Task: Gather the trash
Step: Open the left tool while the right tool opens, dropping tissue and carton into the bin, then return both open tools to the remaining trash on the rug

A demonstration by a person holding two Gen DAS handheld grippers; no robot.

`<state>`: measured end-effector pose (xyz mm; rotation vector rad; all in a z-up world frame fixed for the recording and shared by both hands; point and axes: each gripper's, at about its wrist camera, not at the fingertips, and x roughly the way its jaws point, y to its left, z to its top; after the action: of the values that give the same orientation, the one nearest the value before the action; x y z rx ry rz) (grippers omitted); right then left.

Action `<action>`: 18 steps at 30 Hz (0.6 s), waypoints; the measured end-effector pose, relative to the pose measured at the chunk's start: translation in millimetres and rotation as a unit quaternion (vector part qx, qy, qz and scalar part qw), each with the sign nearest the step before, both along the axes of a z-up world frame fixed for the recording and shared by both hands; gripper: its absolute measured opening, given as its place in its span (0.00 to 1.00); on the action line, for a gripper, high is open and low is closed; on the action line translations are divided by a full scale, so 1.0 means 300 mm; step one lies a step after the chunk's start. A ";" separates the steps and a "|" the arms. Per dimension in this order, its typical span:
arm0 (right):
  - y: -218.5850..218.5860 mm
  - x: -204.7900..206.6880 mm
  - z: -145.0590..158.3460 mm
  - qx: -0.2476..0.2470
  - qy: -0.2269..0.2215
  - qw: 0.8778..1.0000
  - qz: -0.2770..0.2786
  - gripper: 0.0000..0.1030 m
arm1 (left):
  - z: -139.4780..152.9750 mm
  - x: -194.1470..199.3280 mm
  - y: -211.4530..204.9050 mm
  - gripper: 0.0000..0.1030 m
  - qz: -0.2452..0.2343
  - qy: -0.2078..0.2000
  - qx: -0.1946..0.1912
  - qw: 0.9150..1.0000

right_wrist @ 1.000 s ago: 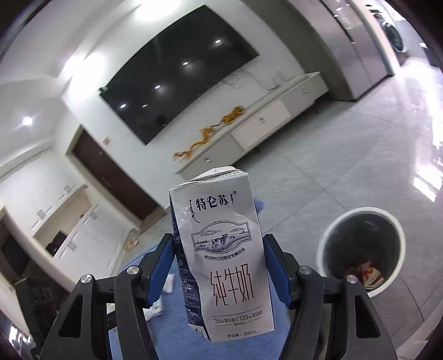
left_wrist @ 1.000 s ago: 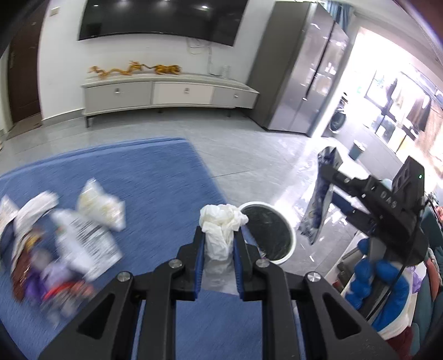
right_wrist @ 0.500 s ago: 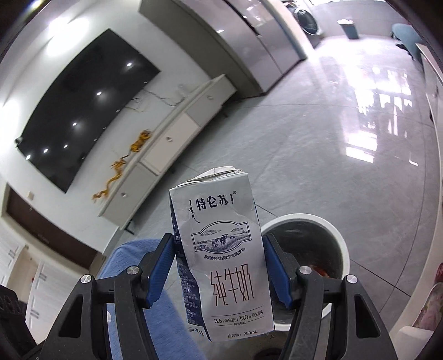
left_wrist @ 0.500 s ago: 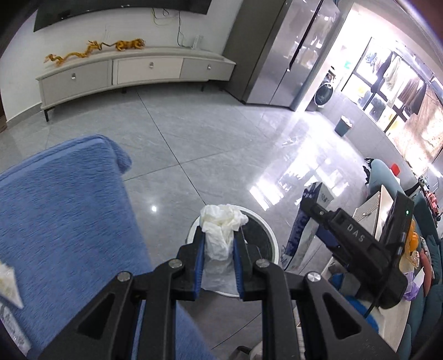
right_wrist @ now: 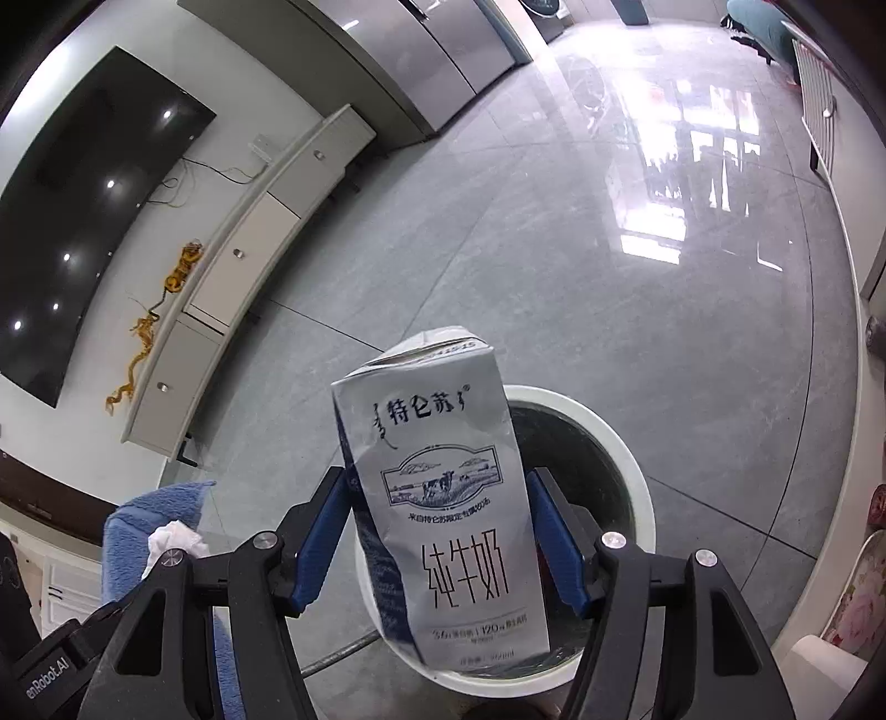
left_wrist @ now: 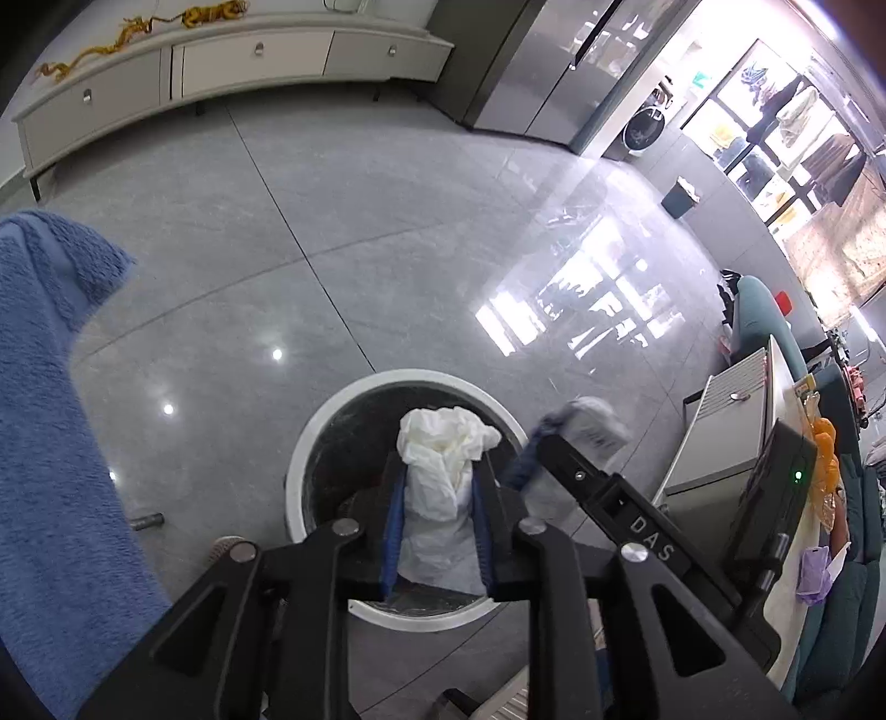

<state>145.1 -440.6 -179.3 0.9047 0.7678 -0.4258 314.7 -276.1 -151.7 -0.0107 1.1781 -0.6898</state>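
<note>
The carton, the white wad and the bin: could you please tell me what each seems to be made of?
Carton: coated paperboard, likely; smooth printed face with creases and a folded top.
White wad: thin tissue or soft paper, perhaps plastic film; crumpled, matte, slightly translucent.
Bin: probably plastic; smooth, glossy white rim, dark inside, maybe a liner.

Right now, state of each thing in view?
left claw: shut on crumpled tissue, over the bin
right claw: shut on milk carton, upright, over the bin
trash bin: open top, something already inside
TV cabinet: drawers closed
blue towel: draped beside the bin
</note>
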 end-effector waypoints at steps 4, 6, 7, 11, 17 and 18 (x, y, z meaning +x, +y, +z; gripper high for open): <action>-0.021 0.011 -0.034 0.009 0.013 1.000 -0.006 0.65 | -0.044 0.011 -0.006 0.39 0.003 0.017 -0.001 1.000; -0.028 0.007 -0.041 0.012 0.016 1.000 -0.011 0.66 | -0.047 0.008 -0.004 0.41 0.006 0.015 0.000 1.000; -0.031 -0.003 -0.038 0.013 0.016 1.000 -0.016 0.65 | -0.044 0.006 -0.003 0.41 0.007 0.015 0.000 1.000; -0.035 -0.047 0.008 -0.001 0.006 0.999 -0.042 0.66 | -0.021 -0.004 0.012 0.41 0.018 0.011 -0.005 1.000; -0.021 -0.108 0.129 -0.028 -0.028 0.997 -0.067 0.66 | 0.093 -0.072 0.083 0.41 0.045 -0.035 -0.008 0.998; -0.011 -0.124 0.157 -0.031 -0.036 0.997 -0.068 0.66 | 0.126 -0.095 0.106 0.41 0.054 -0.052 -0.009 0.997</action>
<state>107.8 -443.8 -132.3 0.9120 0.6254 -0.5314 286.2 -244.3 -113.8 -0.0526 1.0630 -0.5995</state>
